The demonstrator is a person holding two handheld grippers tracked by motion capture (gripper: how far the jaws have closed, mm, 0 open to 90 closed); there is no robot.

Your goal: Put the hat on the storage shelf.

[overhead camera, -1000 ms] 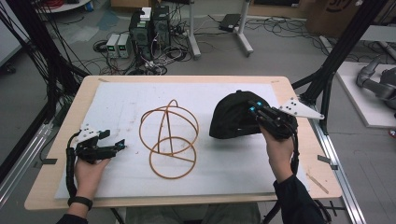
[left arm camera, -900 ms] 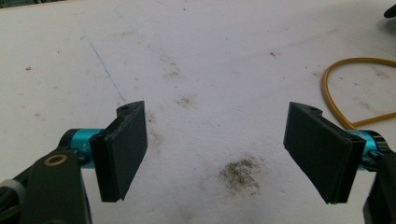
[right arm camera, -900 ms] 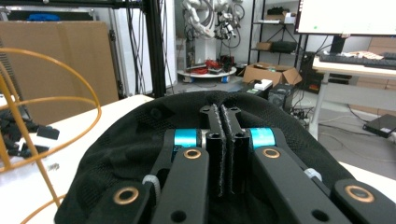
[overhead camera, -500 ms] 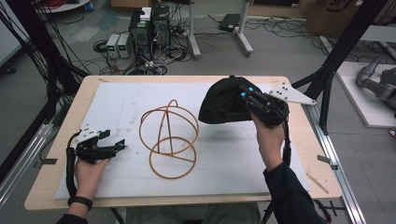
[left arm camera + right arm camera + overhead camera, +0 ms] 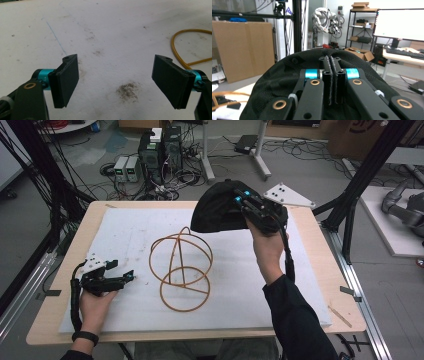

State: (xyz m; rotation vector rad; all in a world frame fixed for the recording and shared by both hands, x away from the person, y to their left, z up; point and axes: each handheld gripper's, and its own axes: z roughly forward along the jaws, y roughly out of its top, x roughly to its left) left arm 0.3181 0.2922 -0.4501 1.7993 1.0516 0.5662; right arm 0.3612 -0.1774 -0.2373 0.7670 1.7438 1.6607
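The right gripper (image 5: 248, 206) is pinching the black cap (image 5: 216, 212), which looks light, soft and floppy; its edge suits gripping. The left gripper (image 5: 120, 278) is sitting spread.

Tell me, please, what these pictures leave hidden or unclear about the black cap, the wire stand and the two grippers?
- Black cap: in the high view its underside and the pinched edge sit behind the right gripper; in the right gripper view the frame's bottom edge cuts it off.
- Wire stand: the left gripper view's right edge crops all but one loop.
- Left gripper: too small in the high view to judge jaw spacing.
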